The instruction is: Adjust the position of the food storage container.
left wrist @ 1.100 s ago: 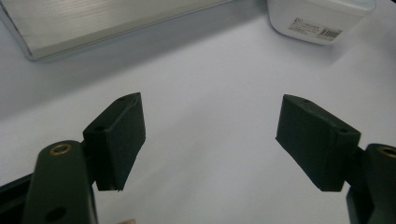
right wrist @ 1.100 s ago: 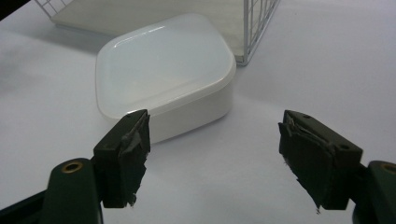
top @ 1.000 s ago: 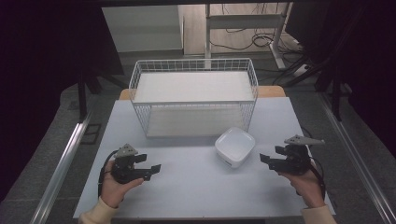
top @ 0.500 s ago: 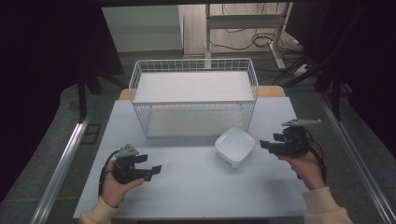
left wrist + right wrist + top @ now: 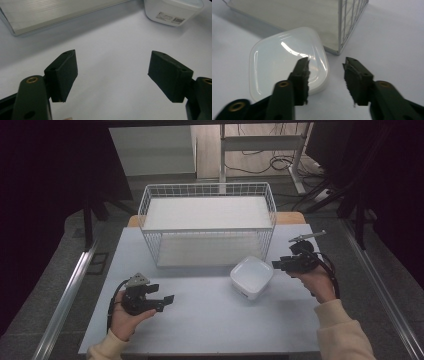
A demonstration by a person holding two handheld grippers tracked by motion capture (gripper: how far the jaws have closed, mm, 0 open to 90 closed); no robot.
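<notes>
A glossy white square dish (image 5: 251, 276) with rounded corners sits on the table just in front of the wire basket (image 5: 207, 222). My right gripper (image 5: 278, 265) hovers at the dish's right edge and points left toward it. In the right gripper view its jaws (image 5: 325, 70) stand partly apart and have just been closing; nothing is between the pads, and the dish (image 5: 287, 60) lies below and beyond the left jaw. My left gripper (image 5: 167, 300) rests low at the front left, wide open (image 5: 112, 72) and empty, with the dish (image 5: 172, 10) far off.
The white wire basket stands at the back middle of the pale table (image 5: 210, 320); its front right corner (image 5: 342, 25) is close to my right gripper. Dark floor, metal rails and cables surround the table.
My right gripper has moved forward and slightly up toward the dish and the basket's corner, and its jaws have narrowed. The left gripper has stayed where it was.
</notes>
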